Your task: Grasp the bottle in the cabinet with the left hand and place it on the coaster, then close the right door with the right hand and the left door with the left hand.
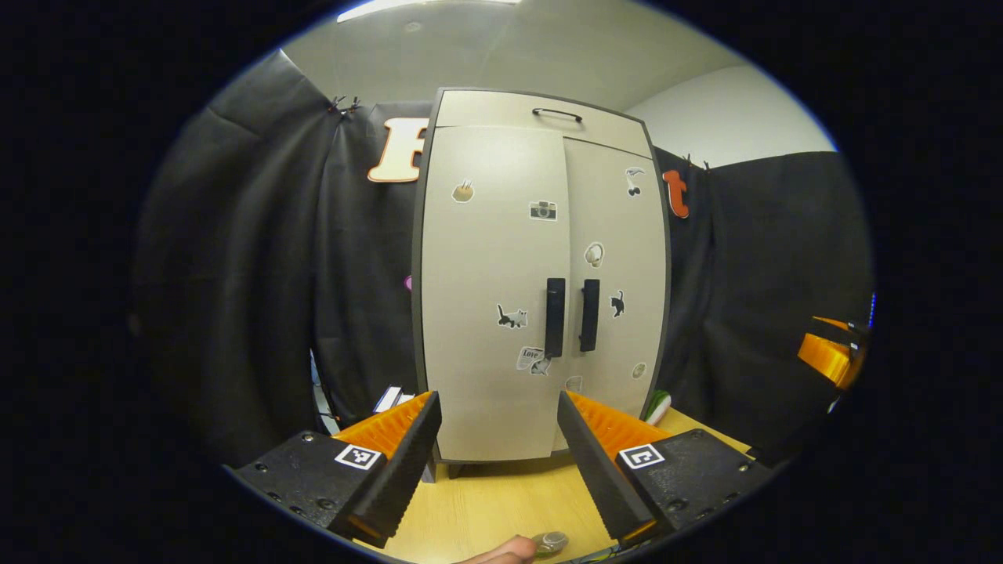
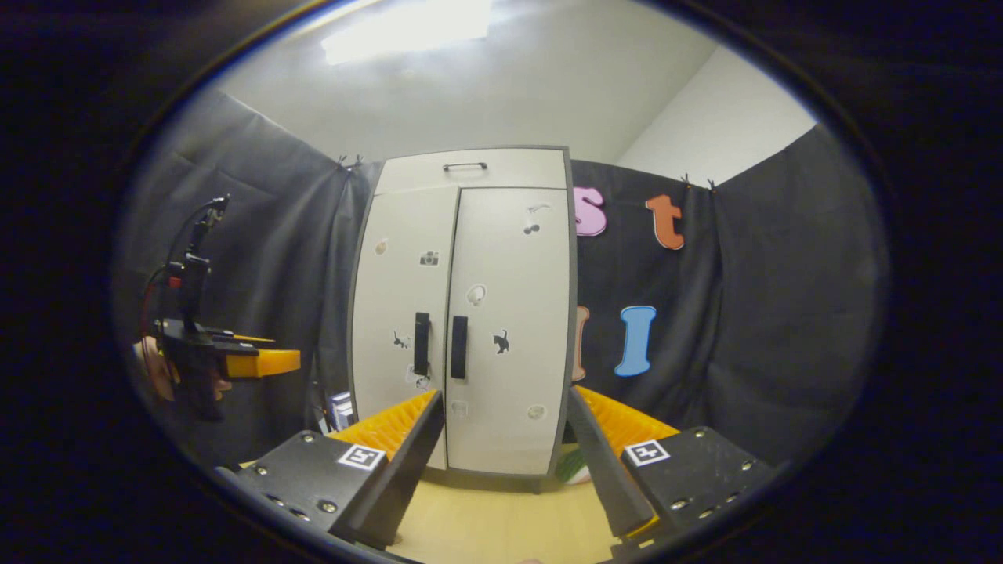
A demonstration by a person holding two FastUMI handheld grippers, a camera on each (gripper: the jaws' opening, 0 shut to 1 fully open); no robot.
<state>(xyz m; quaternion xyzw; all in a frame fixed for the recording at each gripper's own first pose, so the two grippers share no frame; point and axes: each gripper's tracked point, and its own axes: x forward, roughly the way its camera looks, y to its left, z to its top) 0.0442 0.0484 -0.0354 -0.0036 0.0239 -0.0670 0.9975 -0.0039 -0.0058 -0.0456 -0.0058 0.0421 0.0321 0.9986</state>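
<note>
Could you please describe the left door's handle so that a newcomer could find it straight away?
Start at the pale cabinet standing on the wooden table. Both doors are shut, and two dark upright handles flank the middle seam. The left door's handle is the one with a cat sticker beside it and a label sticker just below.

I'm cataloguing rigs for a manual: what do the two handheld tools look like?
Each tool, left and right, has two long wedge-shaped fingers with ribbed faces, mounted on black screwed blocks that each carry a square black-and-white marker. Seen from the right gripper view, the left tool has a black handle and a cable rising above.
</note>
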